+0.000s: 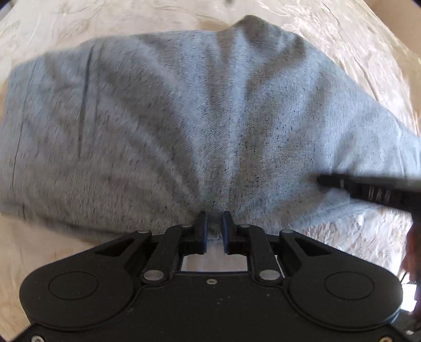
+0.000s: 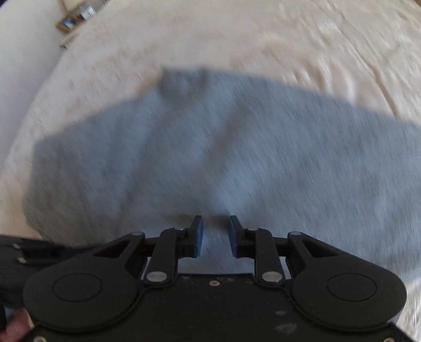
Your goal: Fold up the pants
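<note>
The grey heathered pants [image 1: 184, 118] lie folded in a wide bundle on a cream bedspread [image 1: 355, 47]. My left gripper [image 1: 214, 223] is shut on the near edge of the pants, and creases fan out from the pinch. My right gripper [image 2: 215, 231] hovers over the pants [image 2: 210, 147] with its blue pads a little apart and nothing between them; this view is blurred by motion. Part of the right gripper [image 1: 373, 192] shows at the right edge of the left wrist view, lying against the fabric.
The cream bedspread [image 2: 236, 39] surrounds the pants on all sides. Small framed objects [image 2: 69, 22] sit beyond the bed's far left edge. A hand [image 2: 14, 326] shows at the lower left. The left gripper's body [image 2: 23, 252] shows at the left edge.
</note>
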Tool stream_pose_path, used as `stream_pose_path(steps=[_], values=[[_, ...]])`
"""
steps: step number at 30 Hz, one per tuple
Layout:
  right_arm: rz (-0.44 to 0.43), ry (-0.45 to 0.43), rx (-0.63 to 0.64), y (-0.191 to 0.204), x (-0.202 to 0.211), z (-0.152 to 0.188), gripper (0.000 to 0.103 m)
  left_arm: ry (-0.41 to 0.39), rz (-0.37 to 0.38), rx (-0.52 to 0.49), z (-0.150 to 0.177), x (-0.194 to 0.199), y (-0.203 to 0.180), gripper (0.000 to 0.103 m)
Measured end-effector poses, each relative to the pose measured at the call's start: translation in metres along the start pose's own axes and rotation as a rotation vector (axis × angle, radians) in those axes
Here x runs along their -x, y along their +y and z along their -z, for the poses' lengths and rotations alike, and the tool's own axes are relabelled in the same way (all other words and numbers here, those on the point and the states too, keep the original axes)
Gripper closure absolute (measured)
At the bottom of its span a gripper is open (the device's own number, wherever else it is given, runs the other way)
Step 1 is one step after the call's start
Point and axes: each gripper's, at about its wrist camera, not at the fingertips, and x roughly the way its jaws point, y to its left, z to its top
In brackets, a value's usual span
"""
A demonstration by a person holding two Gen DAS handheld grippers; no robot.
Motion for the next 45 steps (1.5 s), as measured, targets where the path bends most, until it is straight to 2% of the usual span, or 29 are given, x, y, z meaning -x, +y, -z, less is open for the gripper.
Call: stream_pose_path(steps=[3,5,8,9,13,17,19,21,23,25,26,28,29,33,36,40,43,45], values=[[0.004,0.015,-0.008,-0.012,0.002,0.02,0.084,-0.022,0.012,0.037,-0.001,0.016,0.003,0.081],[0.01,0.009,0.008,-0.009,0.008,0.023,0.082,-0.105,0.005,0.064,-0.001,0.035,0.008,0.081],[-0.009,-0.036,-0.009,-0.007,0.021,0.022,0.08,-0.206,-0.082,0.115,-0.003,0.05,0.023,0.081],[-0.013,-0.046,-0.018,-0.008,0.024,0.022,0.08,-0.207,-0.126,0.141,-0.003,0.048,0.031,0.081],[0.044,-0.075,-0.05,-0.029,0.029,0.025,0.08,-0.123,-0.279,0.182,0.001,0.022,0.066,0.08],[0.146,-0.059,-0.122,-0.071,0.035,0.03,0.082,-0.113,-0.241,0.229,0.01,0.022,0.088,0.087],[0.195,-0.064,-0.152,-0.096,0.038,0.036,0.082,-0.11,-0.256,0.241,0.011,0.022,0.087,0.088],[0.22,-0.067,-0.203,-0.123,0.044,0.042,0.087,-0.11,-0.293,0.228,0.012,0.023,0.08,0.088],[0.224,-0.073,-0.239,-0.141,0.051,0.046,0.087,-0.121,-0.334,0.207,0.012,0.025,0.065,0.088],[0.213,-0.081,-0.276,-0.156,0.06,0.045,0.086,-0.139,-0.341,0.211,0.015,0.035,0.054,0.088],[0.194,-0.09,-0.296,-0.164,0.066,0.047,0.082,-0.149,-0.335,0.224,0.016,0.04,0.047,0.088],[0.154,-0.121,-0.345,-0.186,0.081,0.053,0.081,-0.171,-0.33,0.246,0.018,0.046,0.025,0.088],[0.143,-0.131,-0.362,-0.196,0.088,0.055,0.081,-0.182,-0.336,0.248,0.014,0.037,0.007,0.088],[0.119,-0.18,-0.458,-0.245,0.108,0.066,0.077,-0.207,-0.353,0.196,0.025,0.04,-0.053,0.088],[0.135,-0.207,-0.547,-0.296,0.124,0.078,0.075,-0.21,-0.335,0.11,0.026,0.034,-0.115,0.088],[0.174,-0.259,-0.633,-0.354,0.146,0.088,0.074,-0.213,-0.275,-0.034,0.01,0.008,-0.196,0.087],[0.218,-0.29,-0.622,-0.387,0.155,0.073,0.073,-0.225,-0.221,-0.133,-0.009,-0.014,-0.259,0.087],[0.171,-0.286,-0.613,-0.405,0.153,0.06,0.073,-0.239,-0.188,-0.205,-0.021,-0.031,-0.302,0.087]])
